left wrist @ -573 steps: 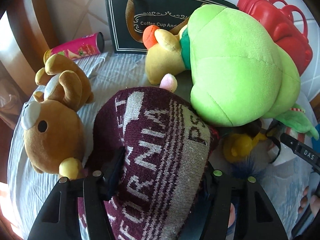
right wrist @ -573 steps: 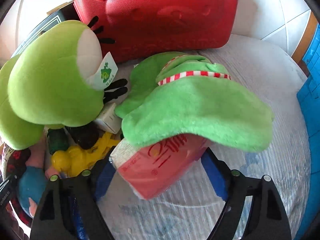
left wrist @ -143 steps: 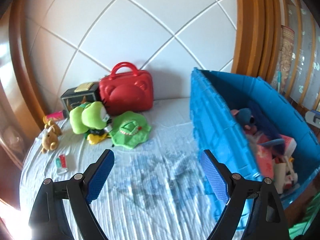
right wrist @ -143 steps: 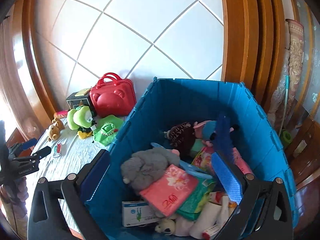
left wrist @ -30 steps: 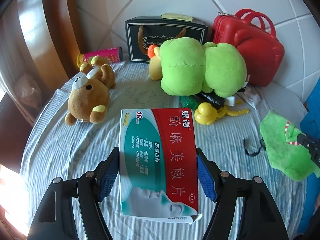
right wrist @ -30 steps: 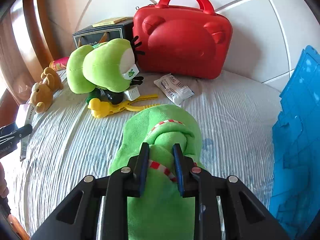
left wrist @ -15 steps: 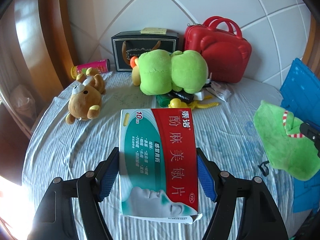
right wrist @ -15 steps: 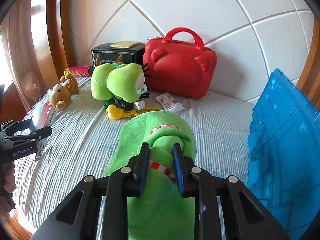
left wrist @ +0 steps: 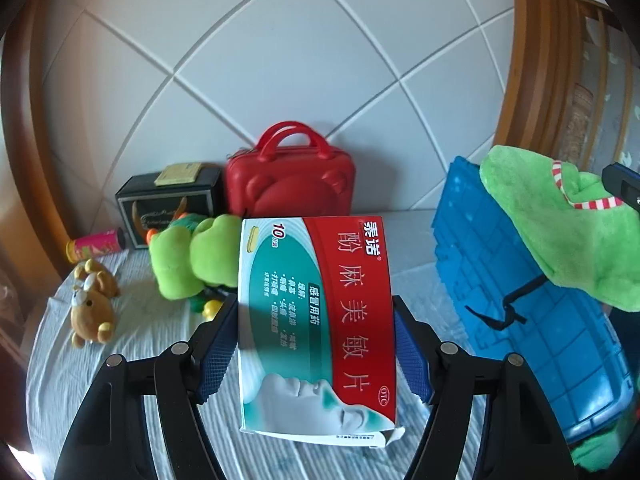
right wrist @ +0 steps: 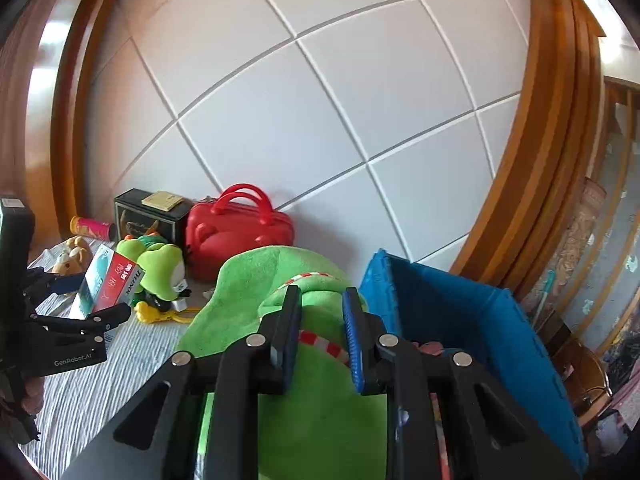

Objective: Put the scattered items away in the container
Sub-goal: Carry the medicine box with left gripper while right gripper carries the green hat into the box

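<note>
Green hat (right wrist: 256,280) possibly blocks the way over blue crate (right wrist: 460,312).

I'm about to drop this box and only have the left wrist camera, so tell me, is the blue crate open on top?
Observer: Yes, the blue crate is open-topped, with items already inside.
Operator: Does the right gripper grip that green hat?
Observer: Its jaws are shut on the hat's crown, at the striped band.
Operator: What's behind my medicine box?
Observer: A yellow toy, lying whole beside the green plush.
</note>
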A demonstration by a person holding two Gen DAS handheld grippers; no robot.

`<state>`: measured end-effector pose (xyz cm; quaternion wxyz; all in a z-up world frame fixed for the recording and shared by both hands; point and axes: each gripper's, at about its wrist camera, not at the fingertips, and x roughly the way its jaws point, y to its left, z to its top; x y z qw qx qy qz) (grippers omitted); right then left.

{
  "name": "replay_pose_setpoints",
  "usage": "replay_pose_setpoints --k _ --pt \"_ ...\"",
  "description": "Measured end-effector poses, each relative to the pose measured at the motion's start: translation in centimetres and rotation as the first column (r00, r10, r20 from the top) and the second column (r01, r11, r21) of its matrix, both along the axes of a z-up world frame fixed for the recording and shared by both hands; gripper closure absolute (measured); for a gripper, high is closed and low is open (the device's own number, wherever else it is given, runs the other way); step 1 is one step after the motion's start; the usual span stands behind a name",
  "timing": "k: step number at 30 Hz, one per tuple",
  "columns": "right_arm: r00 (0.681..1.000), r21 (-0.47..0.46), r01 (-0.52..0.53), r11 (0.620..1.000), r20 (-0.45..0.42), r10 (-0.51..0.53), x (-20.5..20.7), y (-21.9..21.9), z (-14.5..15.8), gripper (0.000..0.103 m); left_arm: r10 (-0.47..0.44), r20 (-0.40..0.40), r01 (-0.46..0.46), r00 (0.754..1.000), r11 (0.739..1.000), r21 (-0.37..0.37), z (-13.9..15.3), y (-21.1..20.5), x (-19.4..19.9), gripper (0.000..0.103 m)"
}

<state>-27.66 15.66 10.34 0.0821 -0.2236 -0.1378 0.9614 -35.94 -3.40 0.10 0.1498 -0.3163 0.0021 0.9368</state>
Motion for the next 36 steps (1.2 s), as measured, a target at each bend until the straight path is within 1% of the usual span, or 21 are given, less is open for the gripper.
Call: replay_pose_setpoints --k 1,4,7,10,12,17,21,22,24,25,27,28,29,32,36 --pt "1.0 0.008 0.027 1.0 -0.015 -0.027 0.7 1.5 0.7 0.099 -0.03 -0.014 0.03 0.999 1.0 0.008 1.1 1.9 0.2 0.032" --pt "0.994 0.02 0.109 0.994 -0.035 -0.108 2.6 6.7 2.3 0.099 -0.116 -0.051 0.117 0.992 0.993 0.024 3.9 8.2 1.2 0.032" --pt "0.987 -0.026 0.157 0.987 -0.014 -0.158 4.1 12.6 2.4 0.099 -0.19 -0.064 0.192 0.98 0.981 0.029 5.6 15.3 2.4 0.032" --pt "0.986 -0.073 0.165 0.984 0.016 -0.164 5.3 17.6 1.3 0.099 -0.236 -0.068 0.237 0.969 0.971 0.009 5.9 22.1 3.8 0.032" --pt "0.989 -0.09 0.151 0.985 0.026 -0.149 5.8 19.4 0.8 0.099 -0.255 -0.068 0.255 0.964 0.967 -0.014 5.7 25.9 4.6 0.032" --pt "0.993 -0.131 0.116 0.985 0.05 -0.11 7.1 23.9 -0.5 0.099 -0.252 -0.047 0.249 0.967 0.966 -0.062 4.7 32.4 6.4 0.031" --pt "0.995 -0.164 0.088 0.982 0.069 -0.078 8.1 27.5 -1.6 0.099 -0.219 -0.011 0.217 0.976 0.973 -0.079 3.7 34.7 7.5 0.03" --pt "0.995 -0.173 0.081 0.982 0.073 -0.07 8.4 28.4 -1.9 0.099 -0.207 -0.003 0.206 0.978 0.975 -0.085 3.4 35.0 7.7 0.027" --pt "0.995 -0.187 0.068 0.98 0.081 -0.053 8.8 29.9 -2.3 0.099 -0.183 -0.008 0.182 0.983 0.978 -0.098 3.2 35.0 8.4 0.016" --pt "0.995 -0.19 0.06 0.98 0.084 -0.044 8.9 29.9 -2.4 0.099 -0.172 -0.019 0.169 0.985 0.98 -0.105 3.2 34.9 8.9 0.016" --pt "0.996 -0.203 0.048 0.978 0.084 -0.032 9.3 29.9 -2.6 0.099 -0.162 -0.034 0.157 0.986 0.981 -0.112 3.3 34.6 9.8 0.012" --pt "0.996 -0.211 0.044 0.977 0.082 -0.027 9.5 29.9 -2.7 0.099 -0.161 -0.038 0.156 0.986 0.981 -0.111 3.3 34.4 10.2 0.006" --pt "0.996 -0.218 0.041 0.975 0.081 -0.024 9.8 29.9 -2.8 0.099 -0.159 -0.042 0.154 0.986 0.982 -0.11 3.3 34.2 10.6 0.003" --pt "0.996 -0.234 0.044 0.971 0.081 -0.025 10.6 29.5 -3.2 0.099 -0.164 -0.064 0.156 0.984 0.981 -0.116 3.4 33.6 12.3 0.002" --pt "0.994 -0.244 0.056 0.968 0.101 -0.032 11.7 28.5 -3.9 0.098 -0.169 -0.069 0.16 0.983 0.979 -0.124 3.1 32.4 14.4 0.001"
